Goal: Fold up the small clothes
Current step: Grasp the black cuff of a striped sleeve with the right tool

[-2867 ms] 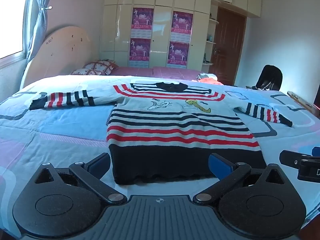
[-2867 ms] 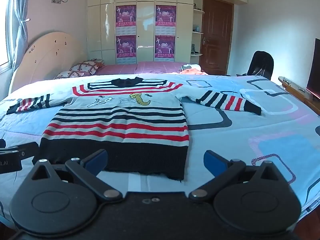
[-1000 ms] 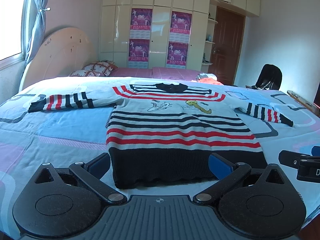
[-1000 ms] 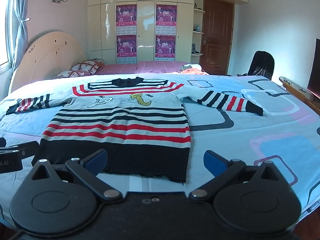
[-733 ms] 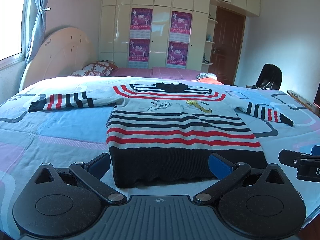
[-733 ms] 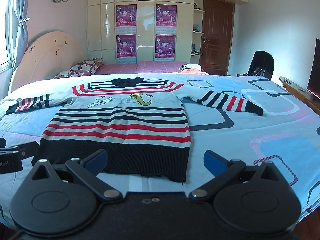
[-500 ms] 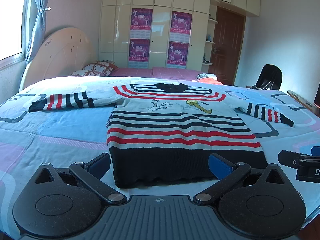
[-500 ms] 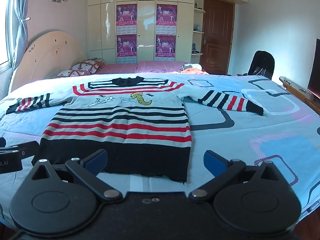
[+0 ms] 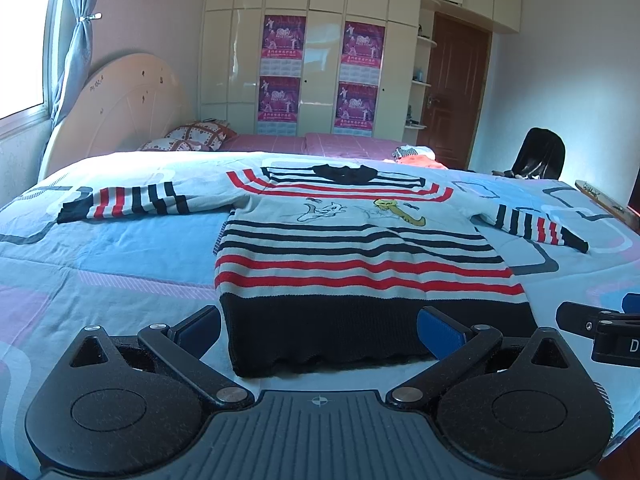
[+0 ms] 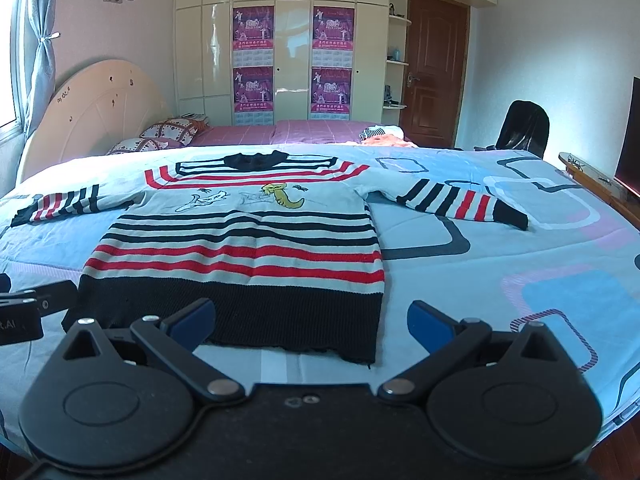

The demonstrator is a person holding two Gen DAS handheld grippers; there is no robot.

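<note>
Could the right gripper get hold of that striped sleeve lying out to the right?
Probably yes: the right gripper is open and empty, and the sleeve lies flat on the bedspread with nothing between them.

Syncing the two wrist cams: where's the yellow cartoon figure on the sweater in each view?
Left wrist: yellow cartoon figure right of centre, on the sweater chest.
Right wrist: yellow cartoon figure left of centre, upper middle.
Shared landmark: the black collar, just beyond the figure in both views.

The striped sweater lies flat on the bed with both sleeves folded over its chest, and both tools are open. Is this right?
Not quite. The sleeves are not folded: the right wrist view shows both spread outward on the bed. The sweater does lie flat, and the left tool and right tool are open.
</note>
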